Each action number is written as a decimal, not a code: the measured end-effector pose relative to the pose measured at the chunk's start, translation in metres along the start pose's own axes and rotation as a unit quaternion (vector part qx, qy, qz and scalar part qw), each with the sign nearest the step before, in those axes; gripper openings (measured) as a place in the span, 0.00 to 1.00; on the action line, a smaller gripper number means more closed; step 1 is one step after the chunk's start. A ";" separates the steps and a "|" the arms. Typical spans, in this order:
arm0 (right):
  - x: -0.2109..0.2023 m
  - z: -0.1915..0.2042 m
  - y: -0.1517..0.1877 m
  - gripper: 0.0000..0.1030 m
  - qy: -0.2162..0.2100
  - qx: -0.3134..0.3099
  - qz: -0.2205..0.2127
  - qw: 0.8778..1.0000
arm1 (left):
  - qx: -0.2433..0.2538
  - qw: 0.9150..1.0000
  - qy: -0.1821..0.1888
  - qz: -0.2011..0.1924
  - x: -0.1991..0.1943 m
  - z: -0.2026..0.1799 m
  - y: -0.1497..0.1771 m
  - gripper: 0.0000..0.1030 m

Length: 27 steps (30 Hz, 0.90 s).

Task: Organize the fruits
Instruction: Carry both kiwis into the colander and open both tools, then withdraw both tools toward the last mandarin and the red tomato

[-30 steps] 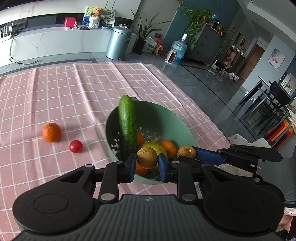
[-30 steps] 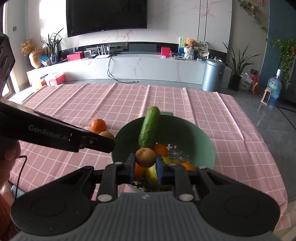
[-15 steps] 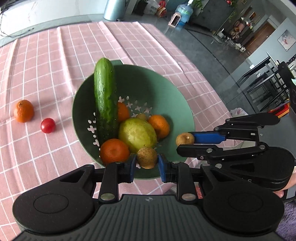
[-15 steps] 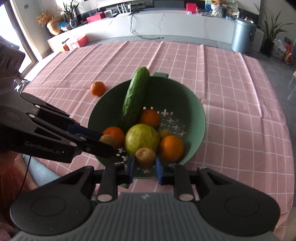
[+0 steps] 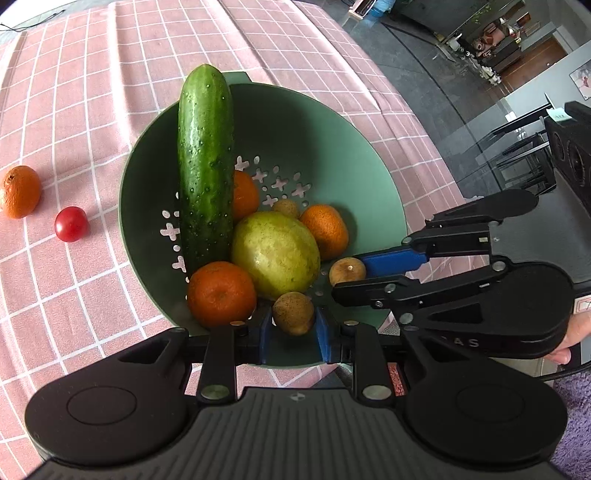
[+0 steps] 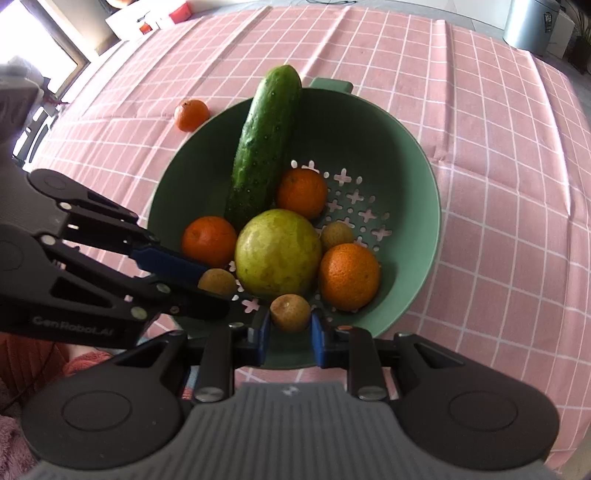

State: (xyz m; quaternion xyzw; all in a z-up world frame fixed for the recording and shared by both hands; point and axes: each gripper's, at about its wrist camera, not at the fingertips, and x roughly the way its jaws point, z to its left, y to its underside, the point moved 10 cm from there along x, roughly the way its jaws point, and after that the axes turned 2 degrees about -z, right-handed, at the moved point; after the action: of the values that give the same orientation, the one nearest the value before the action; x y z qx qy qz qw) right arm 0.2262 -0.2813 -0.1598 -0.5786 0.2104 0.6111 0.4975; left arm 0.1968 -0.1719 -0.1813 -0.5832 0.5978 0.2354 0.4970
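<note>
Pink-checked worktop [image 5: 92,122] lies bare around my green colander [image 6: 413,177], its rim under both claws. My left claw [image 5: 293,326] pinches one brown fruit [image 5: 293,312], my right claw [image 6: 289,324] another [image 6: 290,312]. Only the left view shows the cherry tomato [image 5: 71,223].

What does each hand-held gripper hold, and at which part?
Each grips one small brown fruit by its sides: left hand-held gripper, fruit; right hand-held gripper, fruit.

A pink checked tablecloth [image 6: 480,110] covers the table; a grey bin [image 6: 535,26] stands beyond its far corner.
</note>
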 end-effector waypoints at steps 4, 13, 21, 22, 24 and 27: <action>0.002 0.001 -0.002 0.19 0.005 -0.020 0.016 1.000 | 0.009 1.000 -0.004 0.007 0.001 -0.002 0.001 0.28; 0.005 0.004 0.000 0.19 0.014 -0.037 0.030 0.999 | 0.011 1.000 0.006 0.014 0.007 -0.006 0.000 0.28; -0.005 0.008 0.000 0.29 0.030 -0.032 0.019 0.999 | 0.003 1.000 0.007 0.004 -0.006 -0.003 0.003 0.37; -0.008 0.009 0.000 0.31 0.031 -0.031 0.016 0.999 | 0.003 1.000 0.007 -0.001 -0.010 -0.003 0.003 0.39; -0.012 0.012 0.001 0.34 0.031 -0.031 0.012 0.999 | 0.003 1.000 0.009 -0.010 -0.018 -0.003 0.003 0.41; -0.021 0.016 -0.001 0.35 0.037 -0.025 0.000 0.999 | 0.008 1.000 0.007 -0.024 -0.030 -0.004 0.004 0.42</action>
State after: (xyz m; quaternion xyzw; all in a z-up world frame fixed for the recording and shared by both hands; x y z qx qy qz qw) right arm 0.2154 -0.2754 -0.1360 -0.6131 0.2132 0.5942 0.4750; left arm 0.1866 -0.1611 -0.1547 -0.5951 0.5891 0.2148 0.5027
